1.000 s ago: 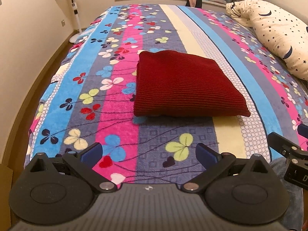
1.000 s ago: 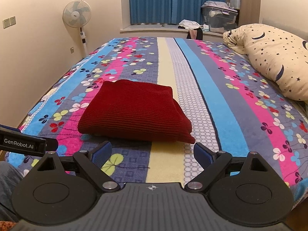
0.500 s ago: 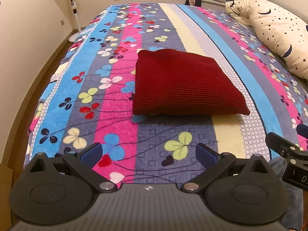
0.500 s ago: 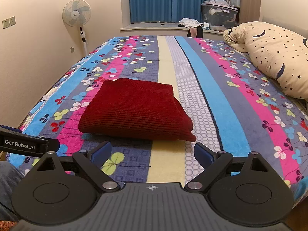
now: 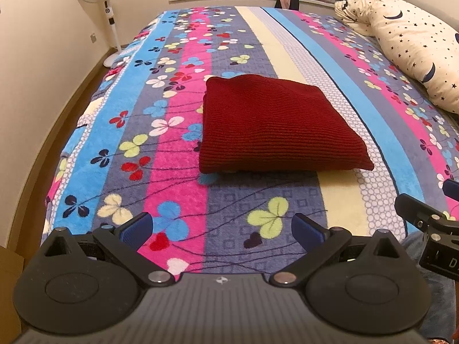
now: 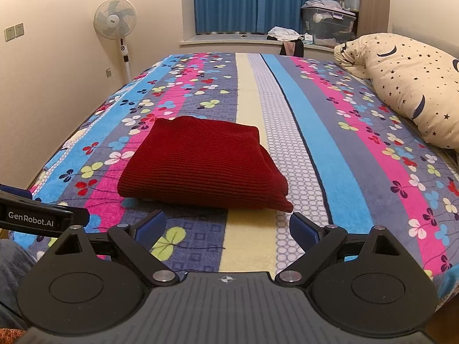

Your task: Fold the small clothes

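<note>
A dark red knitted garment [image 5: 275, 126] lies folded into a neat rectangle on the striped flowered bedspread [image 5: 178, 109]; it also shows in the right wrist view [image 6: 200, 163]. My left gripper [image 5: 222, 229] is open and empty, held near the bed's front edge, short of the garment. My right gripper [image 6: 226, 228] is open and empty, also just in front of the garment. The right gripper's side shows at the right edge of the left wrist view [image 5: 424, 223], and the left one at the left edge of the right wrist view [image 6: 37, 215].
A cream star-and-moon pillow [image 6: 413, 86] lies at the bed's right side. A standing fan [image 6: 116, 25] is by the left wall. Blue curtains [image 6: 243, 0], a window sill with clothes [image 6: 284, 33] and a storage box [image 6: 327, 25] are beyond the bed.
Both grippers have drawn back slightly and tilted a little; the folded garment has not moved. Jaws stay open.
</note>
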Motion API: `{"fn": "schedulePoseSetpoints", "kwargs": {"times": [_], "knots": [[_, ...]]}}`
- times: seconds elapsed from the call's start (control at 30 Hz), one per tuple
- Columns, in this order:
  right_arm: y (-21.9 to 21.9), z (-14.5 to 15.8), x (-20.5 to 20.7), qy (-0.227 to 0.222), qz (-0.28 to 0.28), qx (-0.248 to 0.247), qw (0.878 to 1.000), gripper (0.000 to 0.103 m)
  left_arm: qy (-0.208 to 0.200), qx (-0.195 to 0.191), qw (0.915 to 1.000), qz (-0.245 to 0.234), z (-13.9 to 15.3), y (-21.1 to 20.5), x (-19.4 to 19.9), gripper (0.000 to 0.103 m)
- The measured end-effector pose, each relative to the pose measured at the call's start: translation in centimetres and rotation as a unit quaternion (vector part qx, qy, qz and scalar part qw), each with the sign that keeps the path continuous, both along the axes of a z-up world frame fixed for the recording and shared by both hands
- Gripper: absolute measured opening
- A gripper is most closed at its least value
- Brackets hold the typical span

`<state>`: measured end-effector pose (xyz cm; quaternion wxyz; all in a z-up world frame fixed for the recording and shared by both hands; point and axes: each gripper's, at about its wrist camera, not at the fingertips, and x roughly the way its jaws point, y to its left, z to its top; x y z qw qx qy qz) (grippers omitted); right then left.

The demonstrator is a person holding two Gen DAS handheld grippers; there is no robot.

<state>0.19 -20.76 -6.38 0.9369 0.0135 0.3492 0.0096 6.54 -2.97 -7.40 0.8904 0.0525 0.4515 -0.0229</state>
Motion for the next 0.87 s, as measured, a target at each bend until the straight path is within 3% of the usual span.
{"fn": "schedulePoseSetpoints", "kwargs": {"times": [0.87], "knots": [[-0.03,-0.19,0.19,0.003,0.008,0.004,1.000,0.094,0.004,-0.001,1.0000,-0.003,0.27,0.31,0.04,0.103]]}}
